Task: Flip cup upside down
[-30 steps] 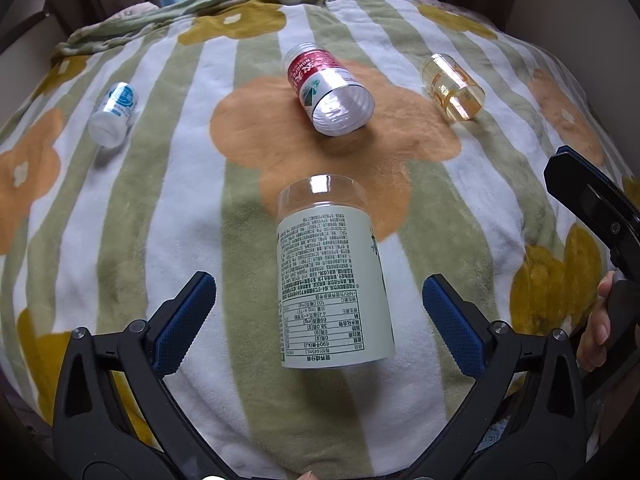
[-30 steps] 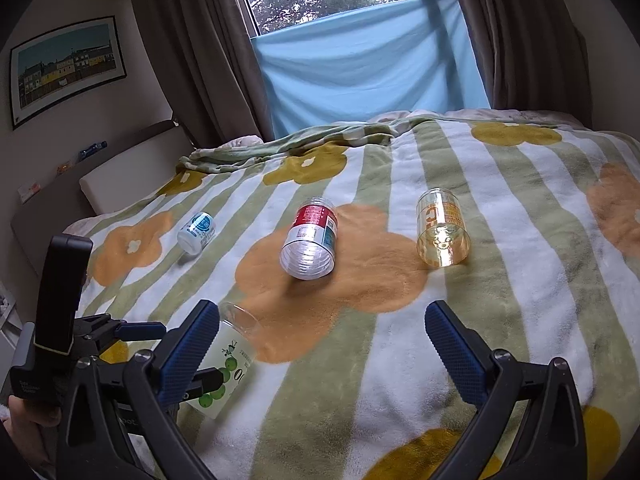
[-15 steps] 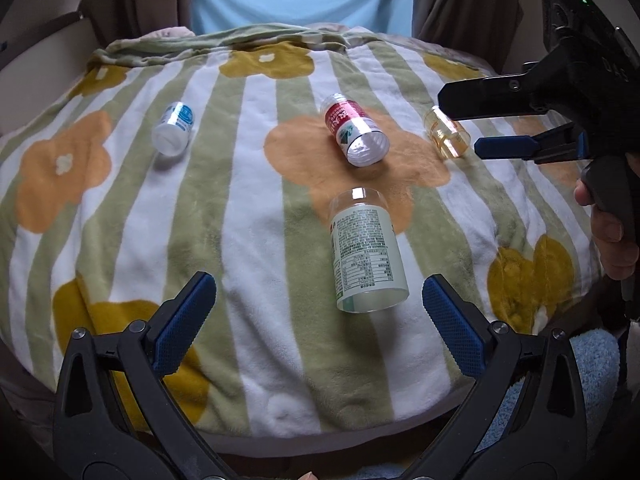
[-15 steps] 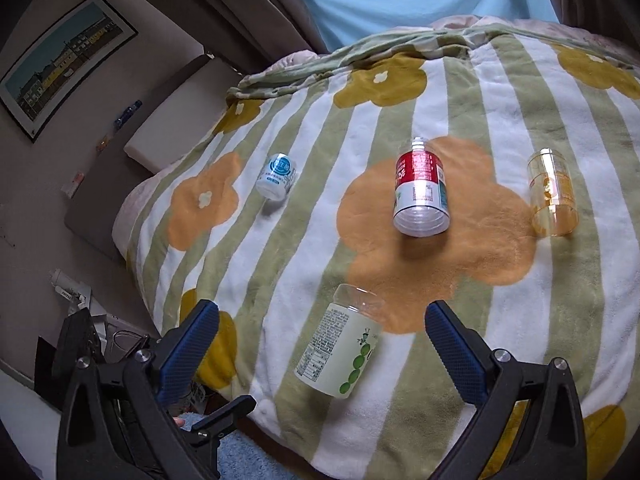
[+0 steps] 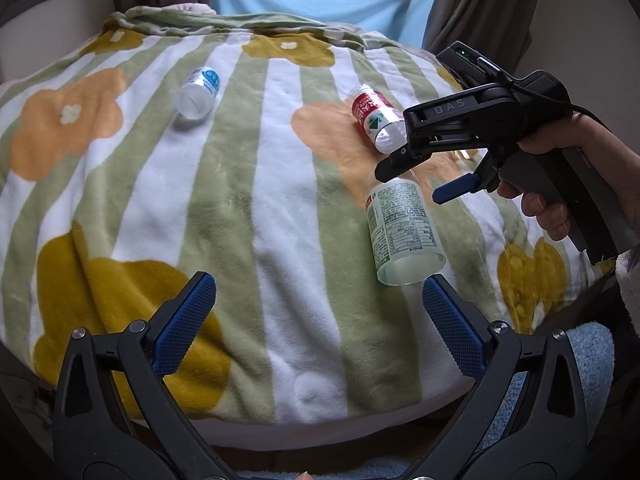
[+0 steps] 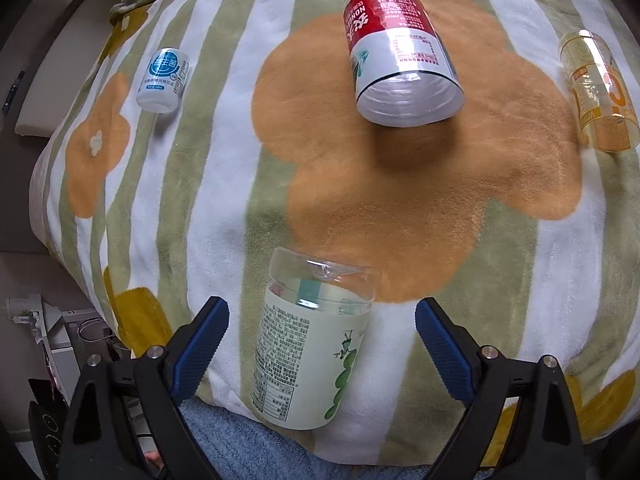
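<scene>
Green-label cup [image 6: 308, 344] lies on its side on the striped flower blanket [image 6: 224, 184], lower centre of the right wrist view, clear closed end toward frame centre, open end toward the bottom edge. Right gripper [image 6: 322, 338] hovers above it, jaws wide apart with one blue pad on each side of the cup body, no contact visible; nothing held. Judgement: this straddle lines the pads across the cup's width so a squeeze would catch the cylinder before turning it rim-down. In the left wrist view the same cup [image 5: 404, 232] sits right of centre, with the right gripper [image 5: 416, 182] over its upper end. Left gripper [image 5: 316, 322] at bottom of that frame is fully open and empty, held back off the blanket edge, probably to stay clear. Other containers lie on their sides: red-label cup [image 6: 396, 52] top centre, yellow cup [image 6: 600, 92] right edge, small blue-label bottle [image 6: 162, 80] upper left, all well apart from the target.
</scene>
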Tool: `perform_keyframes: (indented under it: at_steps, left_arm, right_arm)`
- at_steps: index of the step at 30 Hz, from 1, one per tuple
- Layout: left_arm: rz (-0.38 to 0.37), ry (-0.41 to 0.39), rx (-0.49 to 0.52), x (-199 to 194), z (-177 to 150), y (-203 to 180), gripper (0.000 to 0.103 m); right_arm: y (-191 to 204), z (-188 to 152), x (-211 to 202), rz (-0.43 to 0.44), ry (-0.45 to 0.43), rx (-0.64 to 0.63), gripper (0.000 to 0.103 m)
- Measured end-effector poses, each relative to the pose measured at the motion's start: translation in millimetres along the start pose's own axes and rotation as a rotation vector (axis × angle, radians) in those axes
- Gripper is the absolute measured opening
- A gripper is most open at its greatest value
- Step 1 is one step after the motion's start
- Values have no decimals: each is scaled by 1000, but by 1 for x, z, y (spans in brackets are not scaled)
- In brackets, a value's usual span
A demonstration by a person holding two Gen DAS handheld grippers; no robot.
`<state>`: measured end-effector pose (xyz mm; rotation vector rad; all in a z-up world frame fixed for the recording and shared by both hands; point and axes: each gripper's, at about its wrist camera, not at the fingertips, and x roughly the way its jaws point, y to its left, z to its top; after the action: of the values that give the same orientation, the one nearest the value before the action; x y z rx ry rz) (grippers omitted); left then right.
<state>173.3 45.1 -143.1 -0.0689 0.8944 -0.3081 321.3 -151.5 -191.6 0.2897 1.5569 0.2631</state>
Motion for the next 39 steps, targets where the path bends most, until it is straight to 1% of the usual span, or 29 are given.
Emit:
perform_keyframes:
  at_steps: [4, 6, 8, 9, 10, 13, 15, 16, 17, 19, 21, 22, 24, 25, 26, 27, 28, 30, 33, 39]
  left_arm:
    - [3, 4, 12, 1, -1, 2, 103]
    - [4, 1, 22, 0, -2, 1, 103]
    - [2, 1, 27, -1, -2, -1, 103]
    - [0, 0, 27, -1, -2, -1, 103]
    - [-1, 0, 25, -2, -2, -1, 103]
    - [-2, 1, 21, -2, -3, -1, 103]
    - [8, -9, 20, -4, -4, -1, 103]
    - [22, -28, 16, -6, -5, 0, 103]
    - [31, -45, 10, -8, -6, 1, 103]
    - [17, -62, -16, -10, -8, 5, 103]
    - [-7, -66, -40, -10, -8, 8, 103]
    - [-13, -63, -48, -8, -8, 9, 103]
    - [-10, -53, -52, -5, -9, 9, 103]
    - [-4, -48, -49, -4, -9, 9, 103]
    - [1, -43, -43, -3, -9, 9, 103]
    - [7, -40, -37, -3, -10, 8, 103]
    - [10, -38, -31, -2, -9, 8, 103]
    - [14, -37, -26, 0, -9, 8, 103]
    - [4, -30, -38, 5, -7, 10, 103]
    - [-11, -6, -43, 14, -7, 8, 103]
  right_arm:
    - [2, 4, 10, -1, 23, 14, 85]
    - [4, 5, 13, -16, 24, 16, 80]
    - [1, 6, 15, -16, 16, 33, 70]
    - [-2, 6, 15, -3, 7, 47, 67]
    - [-5, 5, 14, 14, -1, 61, 61]
    - [-7, -2, 3, 42, -54, 66, 61]
    - [0, -10, -17, 25, -135, 14, 61]
    - [5, -16, -29, 8, -198, -28, 61]
    - [10, -24, -43, -7, -281, -77, 61]
    - [20, -46, -65, -31, -447, -186, 61]
    - [29, -68, -75, -63, -595, -292, 60]
    - [33, -78, -75, -83, -654, -343, 60]
    - [40, -92, -71, -135, -732, -422, 60]
    - [43, -97, -68, -168, -756, -457, 60]
    - [43, -97, -68, -168, -756, -457, 60]
    - [51, -100, -60, -217, -763, -517, 60]
    - [53, -102, -58, -232, -757, -537, 60]
    - [52, -104, -53, -252, -742, -563, 60]
    - [50, -105, -41, -304, -732, -604, 60]
    - [44, -104, -33, -281, -698, -606, 60]
